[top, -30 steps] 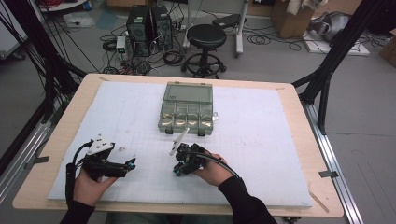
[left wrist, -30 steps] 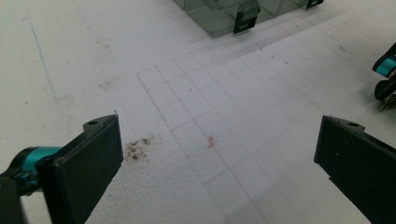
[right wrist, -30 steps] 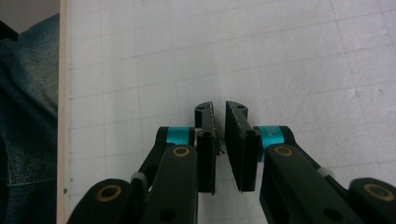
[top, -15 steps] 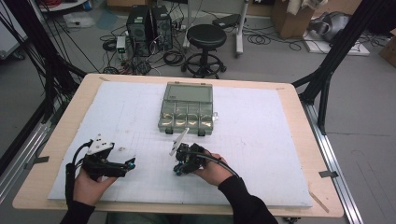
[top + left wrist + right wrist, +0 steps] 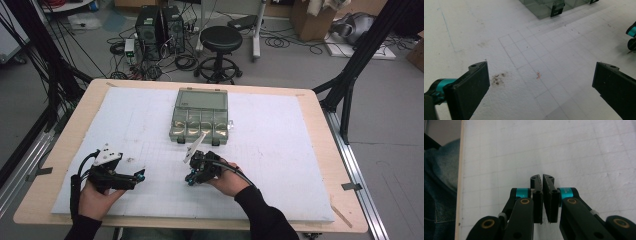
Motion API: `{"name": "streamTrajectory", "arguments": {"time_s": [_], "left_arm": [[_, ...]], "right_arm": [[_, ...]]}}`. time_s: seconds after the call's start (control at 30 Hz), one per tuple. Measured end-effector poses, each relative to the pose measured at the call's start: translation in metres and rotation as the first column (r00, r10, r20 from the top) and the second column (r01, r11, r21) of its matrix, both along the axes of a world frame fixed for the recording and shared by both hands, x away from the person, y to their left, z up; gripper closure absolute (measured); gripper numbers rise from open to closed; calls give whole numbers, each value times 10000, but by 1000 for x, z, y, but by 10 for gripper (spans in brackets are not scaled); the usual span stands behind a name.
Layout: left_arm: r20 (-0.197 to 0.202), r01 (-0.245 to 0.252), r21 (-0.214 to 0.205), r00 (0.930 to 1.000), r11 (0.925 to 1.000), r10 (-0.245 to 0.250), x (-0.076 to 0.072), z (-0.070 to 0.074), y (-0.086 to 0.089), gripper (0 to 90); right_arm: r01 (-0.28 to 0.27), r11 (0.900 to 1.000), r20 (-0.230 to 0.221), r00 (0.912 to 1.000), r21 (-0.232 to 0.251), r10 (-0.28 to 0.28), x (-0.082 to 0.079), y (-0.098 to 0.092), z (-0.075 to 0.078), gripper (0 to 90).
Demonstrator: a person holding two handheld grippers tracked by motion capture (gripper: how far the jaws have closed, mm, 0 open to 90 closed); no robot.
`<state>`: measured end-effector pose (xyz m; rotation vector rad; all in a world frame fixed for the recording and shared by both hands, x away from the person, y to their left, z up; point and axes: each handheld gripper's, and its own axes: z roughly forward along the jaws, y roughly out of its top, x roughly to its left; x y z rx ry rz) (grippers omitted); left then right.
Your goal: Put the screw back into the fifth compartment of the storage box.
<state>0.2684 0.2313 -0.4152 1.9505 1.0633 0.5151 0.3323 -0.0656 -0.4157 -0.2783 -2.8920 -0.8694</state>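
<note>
At the near edge of the white foam mat (image 5: 300,150), my left gripper (image 5: 139,175) lies low over the sheet with its jaws spread wide and nothing between them; its own camera looks across bare gridded foam toward a corner of the compartment box (image 5: 549,6). Moving right, my right gripper (image 5: 190,179) sits near the mat's middle, jaws pressed together on nothing that I can make out, tips pointing back toward my side of the table. The clear compartment box (image 5: 201,116) stands farther out on the mat, ahead of both hands, lid shut as far as I can tell, its long axis running away from me and its two dark latches (image 5: 216,142) facing my side. The right gripper is plainly the nearer, almost straight behind the box's front edge; I judge any reach goes forward from there.
</note>
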Motion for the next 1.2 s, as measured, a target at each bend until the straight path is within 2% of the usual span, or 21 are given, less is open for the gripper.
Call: {"name": "streamTrajectory", "arguments": {"time_s": [0.1, 0.27, 0.83, 0.97, 1.2], "left_arm": [[20, 8, -19, 10000, 10000, -8, -1, 1, 1, 17], [49, 9, -43, 10000, 10000, -9, -1, 1, 0, 17], [42, 41, 34, 10000, 10000, -41, -1, 1, -1, 17], [59, 41, 53, 10000, 10000, -42, -1, 1, -1, 17], [64, 14, 43, 10000, 10000, -14, -1, 1, -1, 17]], "right_arm": [[31, 9994, -72, 10000, 355, -29, 4, -3, 3, 865], [340, 9972, -199, 9993, 667, -328, 7, -7, 7, 865], [631, 9919, 158, 9977, 1101, -652, 25, -12, 45, 865], [661, 9879, 54, 9977, 1406, -675, 32, -11, 55, 865], [704, 9860, 95, 9973, 1511, -726, 42, -8, 69, 865]]}}
